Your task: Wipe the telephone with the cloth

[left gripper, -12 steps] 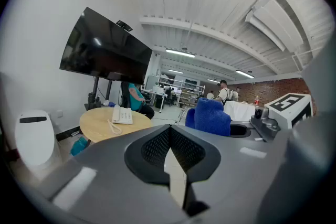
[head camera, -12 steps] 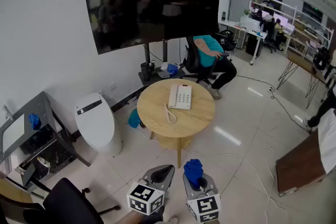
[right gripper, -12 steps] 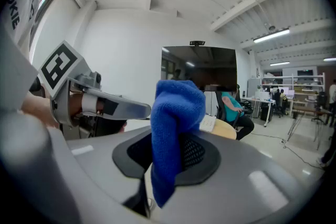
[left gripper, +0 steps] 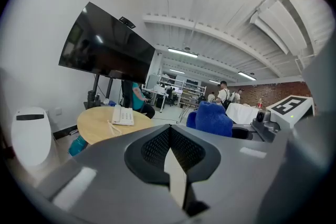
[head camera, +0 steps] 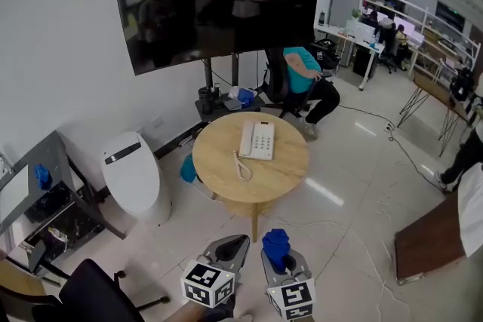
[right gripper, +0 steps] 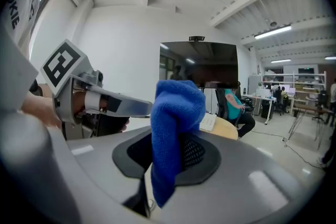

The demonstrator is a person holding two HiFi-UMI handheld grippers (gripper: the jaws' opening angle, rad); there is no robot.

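Observation:
A white telephone (head camera: 258,139) with a coiled cord lies on the round wooden table (head camera: 219,166), well ahead of both grippers; it also shows small in the left gripper view as the telephone (left gripper: 122,115). My right gripper (head camera: 277,246) is shut on a bunched blue cloth (head camera: 276,243), which fills the middle of the right gripper view as the blue cloth (right gripper: 175,128). Just to its left, my left gripper (head camera: 235,243) is shut with nothing in it; its jaws meet at the left gripper (left gripper: 169,139). Both hover over the floor, short of the table.
A white toilet-shaped unit (head camera: 132,177) stands left of the table, and a big dark screen (head camera: 215,0) on a stand behind it. A person in a teal top (head camera: 306,75) sits beyond the table. A black chair (head camera: 90,294) is at lower left, a brown board (head camera: 430,237) at right.
The view has shifted slightly, with the table and telephone a little lower and closer. Both grippers keep the same pose, and the cloth stays in the right one.

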